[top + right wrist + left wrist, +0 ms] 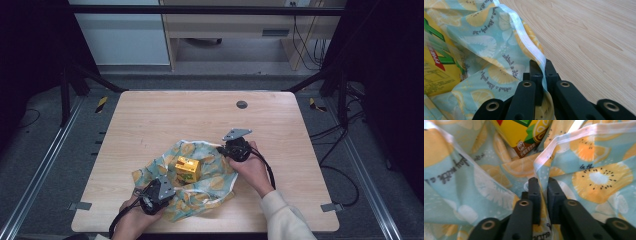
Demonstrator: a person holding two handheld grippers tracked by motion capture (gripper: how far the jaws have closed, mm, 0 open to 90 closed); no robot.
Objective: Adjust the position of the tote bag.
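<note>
**Both grippers pinching the fruit-print cloth around a yellow carton**

High view: wooden table, pale blue fruit-print cloth rumpled on its near half, yellow carton standing at the cloth's middle. Left gripper at the cloth's near-left part, held by the left hand. Right gripper at the cloth's far-right edge, right hand behind it, grey plate on top, cable trailing back along the forearm.

Left gripper view: black jaws closed together on a fold of cloth near its white hem, fabric bunched up both sides. Carton just beyond, at top, resting on the cloth.

Right gripper view: jaws clamped on the cloth's white hemmed edge, hem running up and away from the tips. Carton at left, cloth rising beside it. Bare table to the right
</note>
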